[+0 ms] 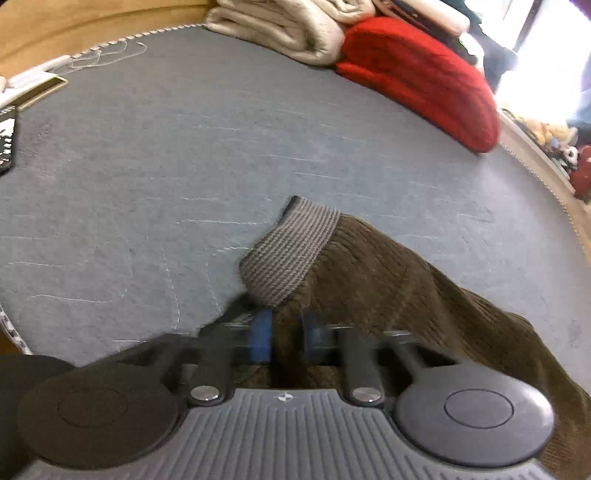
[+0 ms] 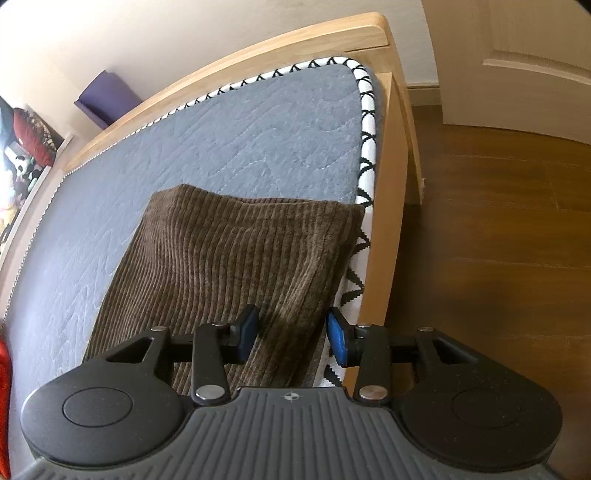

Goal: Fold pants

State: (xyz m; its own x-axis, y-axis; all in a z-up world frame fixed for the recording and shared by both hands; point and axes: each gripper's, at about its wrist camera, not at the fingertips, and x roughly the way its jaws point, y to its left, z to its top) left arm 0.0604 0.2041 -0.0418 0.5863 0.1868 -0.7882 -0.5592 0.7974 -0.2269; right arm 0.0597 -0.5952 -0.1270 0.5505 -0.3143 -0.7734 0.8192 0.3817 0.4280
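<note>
Brown corduroy pants [image 1: 388, 266] lie on a grey quilted mattress [image 1: 184, 166], with a grey ribbed band [image 1: 291, 247] turned up at their end. My left gripper [image 1: 287, 332] is shut on the pants just below that band, with brown fabric pinched between the blue pads. In the right wrist view the pants [image 2: 229, 251] stretch away along the mattress's [image 2: 240, 136] right edge. My right gripper [image 2: 291, 336] stands open just above them; its left pad is over the cloth and its right pad is over the patterned mattress side. Nothing is gripped between them.
A red cushion [image 1: 424, 77] and a folded beige blanket [image 1: 284, 33] lie at the far side of the mattress. A black and white object [image 1: 7, 144] sits at its left edge. The wooden bed frame [image 2: 391, 184] borders a brown wood floor [image 2: 498, 221] and a white door [image 2: 517, 55].
</note>
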